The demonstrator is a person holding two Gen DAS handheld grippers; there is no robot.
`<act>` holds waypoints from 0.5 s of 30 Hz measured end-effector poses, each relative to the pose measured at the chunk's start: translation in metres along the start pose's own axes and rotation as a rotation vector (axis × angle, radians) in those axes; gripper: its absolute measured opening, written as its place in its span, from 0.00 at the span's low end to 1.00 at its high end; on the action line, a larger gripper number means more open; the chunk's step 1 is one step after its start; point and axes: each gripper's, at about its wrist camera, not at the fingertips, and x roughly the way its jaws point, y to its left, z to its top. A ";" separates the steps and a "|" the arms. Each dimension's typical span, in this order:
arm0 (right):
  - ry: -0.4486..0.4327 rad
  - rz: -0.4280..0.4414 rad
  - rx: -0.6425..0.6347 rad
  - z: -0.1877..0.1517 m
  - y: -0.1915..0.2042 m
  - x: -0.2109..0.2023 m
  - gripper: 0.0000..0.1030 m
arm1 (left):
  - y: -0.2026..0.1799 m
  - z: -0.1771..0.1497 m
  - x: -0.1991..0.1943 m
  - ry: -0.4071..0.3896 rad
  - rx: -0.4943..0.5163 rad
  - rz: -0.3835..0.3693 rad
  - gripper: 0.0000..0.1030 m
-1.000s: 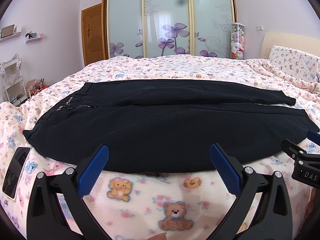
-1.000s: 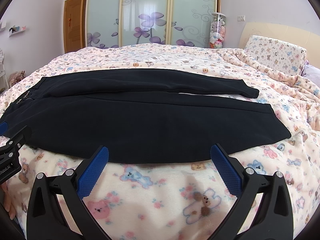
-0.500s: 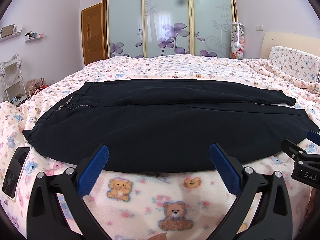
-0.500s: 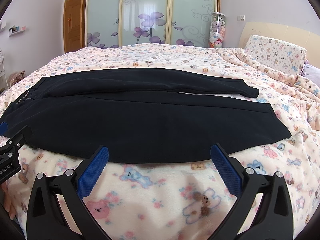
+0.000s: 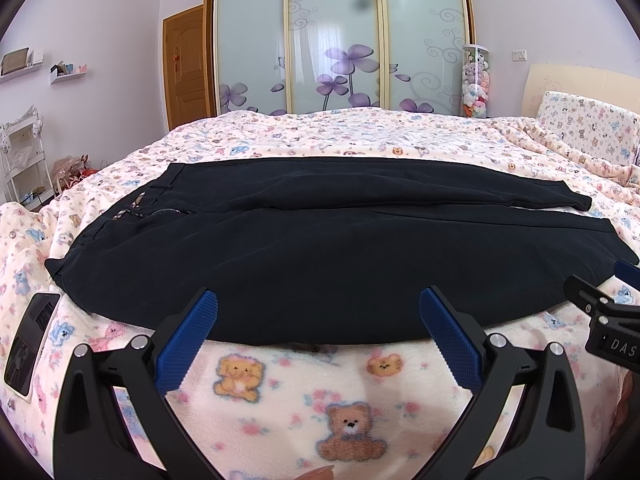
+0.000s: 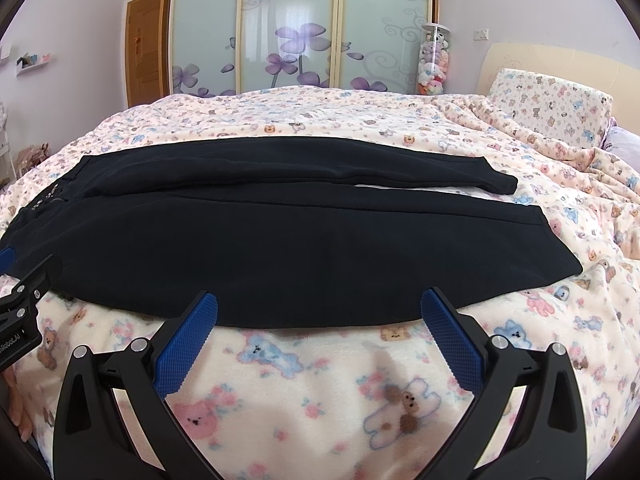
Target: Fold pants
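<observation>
Centrally: pants (image 5: 328, 256), black, one pair, spread flat and lengthwise across the bed (image 5: 360, 136). Waistband with zip (image 5: 168, 211) to the left; hems to the right. Both legs lie side by side, the far leg slightly apart from the near one towards the hems; no leg lies over the other.

Progress, judged: garment laid out and smoothed; no fold made yet. Remaining, probably: bring one leg over the other, then fold along the length.

Left tongs (image 5: 318, 316): spread wide, empty, blue pads just short of the near edge of the pants, towards the waist end.

Right tongs (image 6: 319, 316): likewise wide and empty, at the near edge, towards the hem end.

Bedding: fleece blanket (image 6: 312, 384), pink, bear print. Pillow (image 6: 548, 106) in matching print at the headboard.

Surroundings: wardrobe (image 5: 336, 36) with frosted sliding doors, purple flower motif; clear tube of soft toys (image 6: 434, 60) beside it; wooden door (image 5: 186, 66).
</observation>
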 end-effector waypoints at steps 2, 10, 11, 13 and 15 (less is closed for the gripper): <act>-0.007 0.006 0.013 0.003 -0.004 0.000 0.99 | 0.000 0.000 0.000 -0.001 0.001 0.002 0.98; -0.051 0.083 0.097 0.040 -0.034 0.001 0.99 | -0.012 -0.006 0.009 0.023 0.007 -0.010 0.98; -0.052 0.112 0.116 0.044 -0.040 0.001 0.99 | -0.014 -0.004 0.014 0.031 0.004 -0.012 0.98; -0.048 0.169 0.161 0.053 -0.054 0.005 0.99 | -0.013 -0.002 0.014 0.038 -0.006 -0.022 0.98; -0.033 0.234 0.223 0.064 -0.073 0.012 0.99 | -0.016 0.005 0.016 0.037 -0.016 -0.028 0.98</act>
